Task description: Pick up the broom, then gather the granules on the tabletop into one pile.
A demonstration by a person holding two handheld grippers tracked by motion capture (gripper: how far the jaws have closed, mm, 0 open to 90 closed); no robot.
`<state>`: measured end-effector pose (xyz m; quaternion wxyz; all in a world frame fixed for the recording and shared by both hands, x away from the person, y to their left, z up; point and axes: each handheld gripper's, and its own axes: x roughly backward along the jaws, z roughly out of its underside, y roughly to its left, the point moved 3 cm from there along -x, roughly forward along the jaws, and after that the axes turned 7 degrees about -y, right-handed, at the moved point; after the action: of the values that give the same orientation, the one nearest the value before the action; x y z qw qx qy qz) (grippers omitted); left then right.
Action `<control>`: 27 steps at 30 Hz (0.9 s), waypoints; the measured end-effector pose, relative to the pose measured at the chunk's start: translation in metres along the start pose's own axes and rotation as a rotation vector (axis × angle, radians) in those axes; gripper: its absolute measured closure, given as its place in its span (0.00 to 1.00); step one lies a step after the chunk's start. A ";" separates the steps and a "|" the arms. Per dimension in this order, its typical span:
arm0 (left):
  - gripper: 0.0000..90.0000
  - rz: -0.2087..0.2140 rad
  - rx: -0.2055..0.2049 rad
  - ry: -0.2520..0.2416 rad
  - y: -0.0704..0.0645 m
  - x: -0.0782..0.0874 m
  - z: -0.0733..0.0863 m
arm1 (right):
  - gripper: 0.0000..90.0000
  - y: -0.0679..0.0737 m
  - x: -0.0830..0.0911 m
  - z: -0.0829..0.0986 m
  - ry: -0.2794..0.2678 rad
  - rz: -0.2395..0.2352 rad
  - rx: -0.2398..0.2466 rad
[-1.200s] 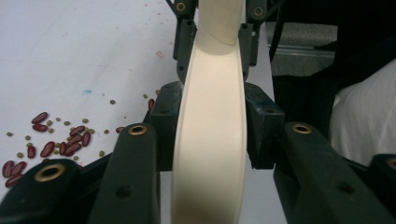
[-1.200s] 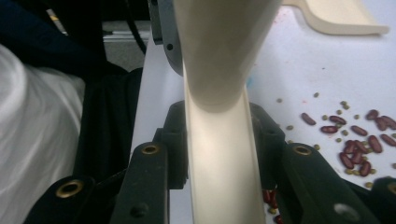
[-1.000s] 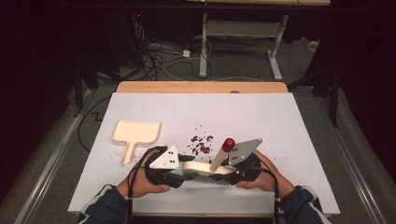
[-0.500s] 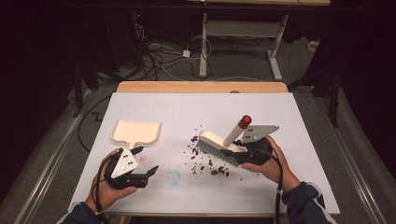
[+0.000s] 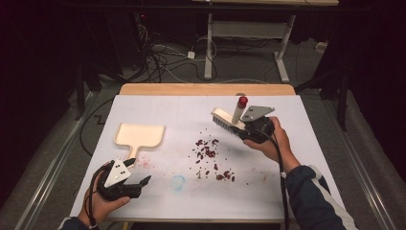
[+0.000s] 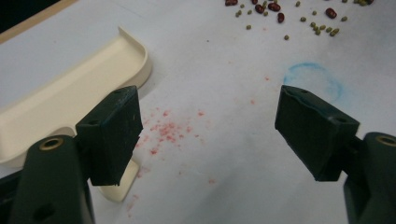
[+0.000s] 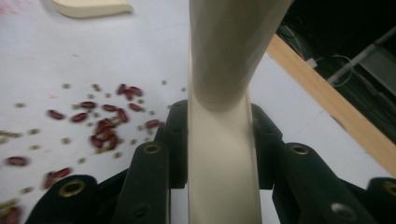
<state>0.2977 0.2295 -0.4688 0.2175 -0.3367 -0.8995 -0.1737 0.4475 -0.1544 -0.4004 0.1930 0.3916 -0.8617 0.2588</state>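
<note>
The likeliest slip is a sweep that scatters the beans (image 5: 210,158) instead of gathering them: the brush (image 5: 225,120) is held up off the worktop (image 5: 306,143), on the far right side of the spill, and a fast or steep stroke toward the dustpan (image 5: 140,135) could flick the small green ones (they lie loose among the red ones) past it or off the near edge. A second risk sits with the dustpan, which lies flat and unheld to the left of the beans; pushed by the bristles, it would probably slide away unless the left gripper (image 5: 140,183) pins its handle first. The brush could also twist in the grip, since the right gripper (image 5: 245,130) has its jaws pinching only the cream handle, which runs straight up between them in the right gripper view (image 7: 219,154), with the bristle head out ahead. The left gripper's jaws stand spread wide with nothing between them; in the left gripper view the dustpan (image 6: 74,93) lies just beyond and beside the left-hand jaw, its short handle partly hidden behind that jaw, so it is near but not yet between them.
</note>
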 end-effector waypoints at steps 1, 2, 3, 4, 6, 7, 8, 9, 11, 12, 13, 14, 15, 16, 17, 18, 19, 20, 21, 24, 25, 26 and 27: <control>0.24 0.000 0.004 0.004 -0.001 -0.001 0.000 | 0.75 -0.001 -0.007 -0.001 0.013 0.000 0.019; 0.24 0.003 0.001 0.005 -0.002 -0.002 0.000 | 0.75 -0.003 -0.015 -0.002 0.020 0.002 0.039; 0.24 0.004 -0.003 0.007 -0.003 -0.002 0.000 | 0.75 -0.003 -0.023 -0.002 0.032 0.007 0.058; 0.25 0.005 -0.002 0.003 -0.003 -0.003 0.000 | 0.75 -0.003 -0.030 -0.002 0.041 0.007 0.075; 0.24 0.008 0.002 0.008 -0.004 -0.005 0.000 | 0.75 -0.004 -0.044 -0.003 0.032 0.002 0.069; 0.24 0.010 0.003 0.015 -0.003 -0.005 0.001 | 0.75 -0.005 -0.050 -0.004 0.029 -0.002 0.069; 0.24 0.016 0.007 0.018 -0.003 -0.006 0.002 | 0.75 -0.005 -0.050 -0.004 0.029 -0.002 0.069; 0.24 0.018 0.007 0.023 -0.003 -0.006 0.003 | 0.75 -0.005 -0.057 -0.005 0.026 0.006 0.062; 0.25 0.015 0.007 0.027 -0.004 -0.006 0.004 | 0.75 -0.003 -0.077 -0.007 0.056 0.040 0.115; 0.25 0.015 0.007 0.027 -0.004 -0.006 0.004 | 0.75 -0.003 -0.077 -0.007 0.056 0.040 0.115; 0.25 0.018 0.006 0.028 -0.004 -0.006 0.004 | 0.75 -0.002 -0.082 -0.008 0.062 0.039 0.115; 0.25 0.020 0.006 0.030 -0.004 -0.006 0.004 | 0.75 0.000 -0.090 -0.008 0.061 0.032 0.119; 0.25 0.021 0.002 0.033 -0.005 -0.006 0.004 | 0.75 0.004 -0.098 -0.011 0.058 0.025 0.133; 0.25 0.023 -0.001 0.032 -0.006 -0.006 0.004 | 0.75 0.004 -0.098 -0.011 0.058 0.025 0.133; 0.24 0.026 -0.002 0.029 -0.006 -0.006 0.004 | 0.75 0.012 -0.105 -0.016 0.053 0.010 0.156; 0.24 0.027 -0.005 0.029 -0.007 -0.006 0.004 | 0.75 0.012 -0.105 -0.016 0.053 0.010 0.156; 0.25 0.029 -0.007 0.030 -0.007 -0.006 0.004 | 0.75 0.021 -0.109 -0.017 0.057 -0.019 0.200; 0.25 0.031 -0.006 0.032 -0.007 -0.006 0.005 | 0.75 0.021 -0.109 -0.017 0.057 -0.019 0.200; 0.25 0.030 -0.002 0.034 -0.007 -0.006 0.005 | 0.75 0.033 -0.110 -0.017 0.066 -0.043 0.234; 0.24 0.032 -0.001 0.039 -0.006 -0.005 0.007 | 0.75 0.042 -0.108 -0.014 0.056 -0.066 0.277; 0.24 0.031 0.000 0.039 -0.006 -0.004 0.007 | 0.75 0.049 -0.102 -0.009 0.045 -0.087 0.303; 0.24 0.028 0.003 0.037 -0.007 -0.004 0.007 | 0.75 0.052 -0.099 -0.006 0.041 -0.103 0.314; 0.24 0.026 0.002 0.041 -0.007 -0.003 0.008 | 0.75 0.055 -0.095 -0.003 0.022 -0.127 0.331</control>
<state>0.2927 0.2264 -0.4781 0.2385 -0.3447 -0.8906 -0.1767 0.4643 -0.0674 -0.4649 0.1511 0.4686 -0.7787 0.3888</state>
